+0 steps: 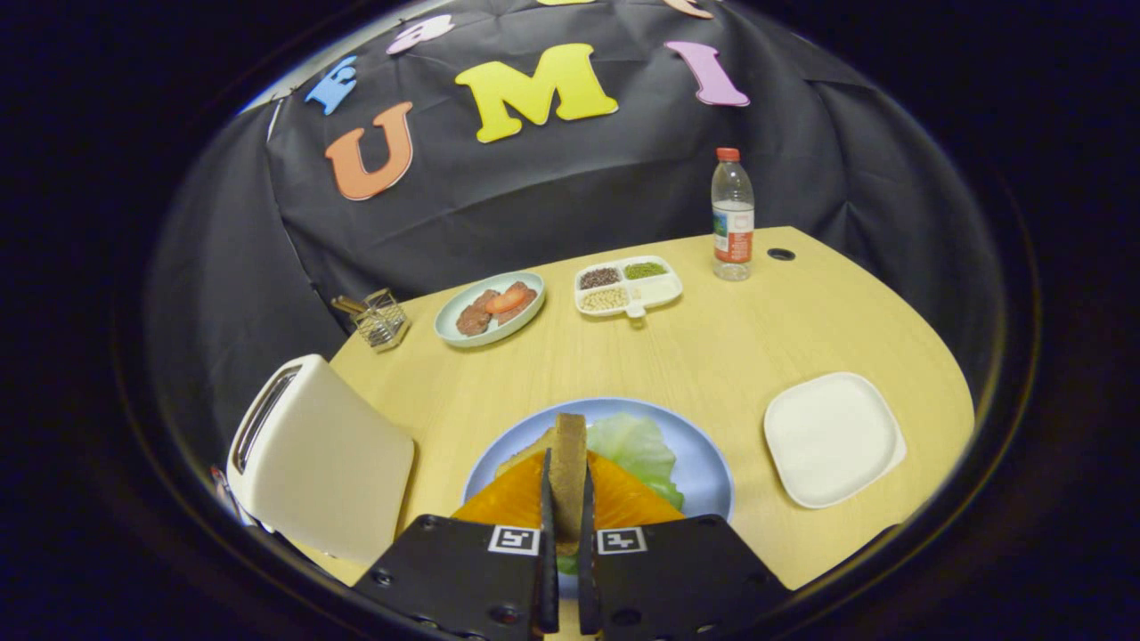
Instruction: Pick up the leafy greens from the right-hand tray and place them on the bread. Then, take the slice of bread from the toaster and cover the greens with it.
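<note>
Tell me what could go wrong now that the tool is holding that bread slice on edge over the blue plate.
1. The bread slice stands on edge between the fingers of the tool, so on release it may topple sideways and miss the greens.
2. The greens lie off to the right on the blue plate, past the orange layer, so the slice could cover them only partly.
3. Pressing down might shift the stack underneath.

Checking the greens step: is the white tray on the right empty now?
Empty: the white tray shows a bare surface. The lettuce lies on the blue plate, beyond the hand-held gripper, shut on the bread slice.
</note>
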`<move>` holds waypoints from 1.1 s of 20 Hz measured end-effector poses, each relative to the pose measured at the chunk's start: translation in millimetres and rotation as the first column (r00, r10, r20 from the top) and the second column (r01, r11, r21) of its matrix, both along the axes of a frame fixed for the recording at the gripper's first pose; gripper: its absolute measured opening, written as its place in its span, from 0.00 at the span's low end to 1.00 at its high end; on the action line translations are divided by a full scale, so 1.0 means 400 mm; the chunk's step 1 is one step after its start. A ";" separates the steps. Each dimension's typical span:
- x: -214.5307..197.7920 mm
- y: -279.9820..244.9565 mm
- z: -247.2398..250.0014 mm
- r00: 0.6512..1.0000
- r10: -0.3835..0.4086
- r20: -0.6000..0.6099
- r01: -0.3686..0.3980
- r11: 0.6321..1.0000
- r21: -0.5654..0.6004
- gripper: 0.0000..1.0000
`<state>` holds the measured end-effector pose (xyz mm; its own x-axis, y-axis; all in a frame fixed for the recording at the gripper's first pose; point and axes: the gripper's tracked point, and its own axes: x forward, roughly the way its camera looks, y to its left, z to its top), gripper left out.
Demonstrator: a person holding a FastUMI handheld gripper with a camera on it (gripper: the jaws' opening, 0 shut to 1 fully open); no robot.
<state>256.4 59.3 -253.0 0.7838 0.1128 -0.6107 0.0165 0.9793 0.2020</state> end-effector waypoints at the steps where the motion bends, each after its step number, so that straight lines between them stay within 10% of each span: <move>1: 0.001 -0.014 0.000 1.000 -0.007 0.003 0.007 1.000 0.009 0.10; 14: -0.050 -0.129 -0.014 0.997 -0.073 0.023 0.074 0.997 -0.036 0.58; 17: -0.088 -0.120 0.038 0.995 -0.061 0.083 0.065 0.997 -0.042 0.87; 22: -0.207 -0.101 0.209 0.957 -0.026 0.290 0.070 0.987 -0.144 0.96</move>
<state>173.8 18.8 -169.6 0.9304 -0.0054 -0.3666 0.0275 0.9981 0.0552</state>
